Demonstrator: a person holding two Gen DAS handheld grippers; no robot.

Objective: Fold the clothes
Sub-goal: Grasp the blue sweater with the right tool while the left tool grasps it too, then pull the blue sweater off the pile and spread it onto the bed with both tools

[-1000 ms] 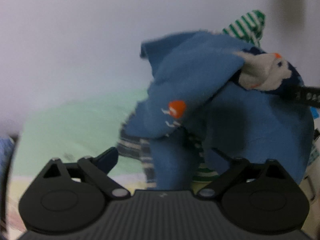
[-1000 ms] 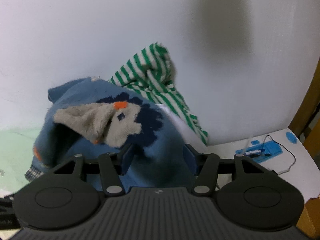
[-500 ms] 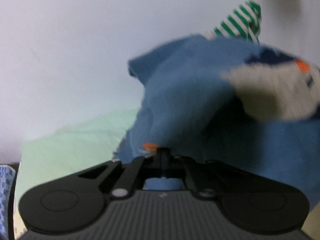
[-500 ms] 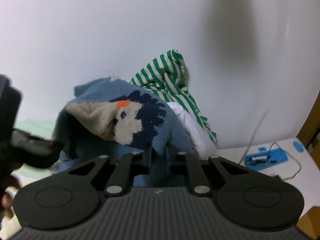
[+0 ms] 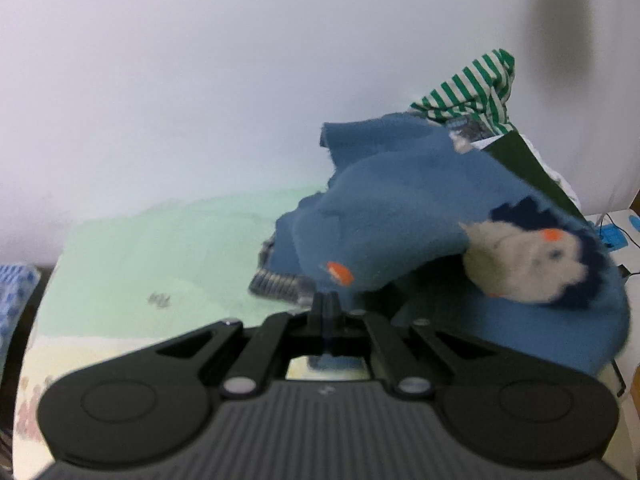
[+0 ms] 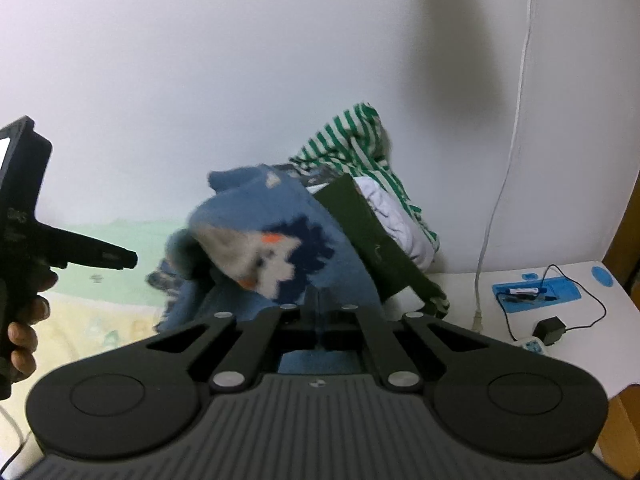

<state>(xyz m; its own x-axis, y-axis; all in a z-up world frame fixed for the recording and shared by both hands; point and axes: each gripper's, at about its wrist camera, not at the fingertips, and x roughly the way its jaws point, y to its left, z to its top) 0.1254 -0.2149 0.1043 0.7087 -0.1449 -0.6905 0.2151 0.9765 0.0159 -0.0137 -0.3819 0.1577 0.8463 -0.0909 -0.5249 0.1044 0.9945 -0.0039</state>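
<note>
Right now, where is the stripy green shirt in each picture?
Left wrist view: the green striped shirt peeks out at upper right, behind the blue sweater.
Right wrist view: green striped shirt sits just above centre.
Shared landmark: the sweater's penguin patch.

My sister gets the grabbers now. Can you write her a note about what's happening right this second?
Left gripper: shut on the blue sweater, near its striped hem.
Right gripper: shut on the same sweater's other side.
The sweater is bunched, lifted off the pale green mat.
Behind it waits a pile: green striped shirt, dark green garment, white cloth.
Done: sweater picked up. Left: spread it flat, fold it, then the pile.
</note>
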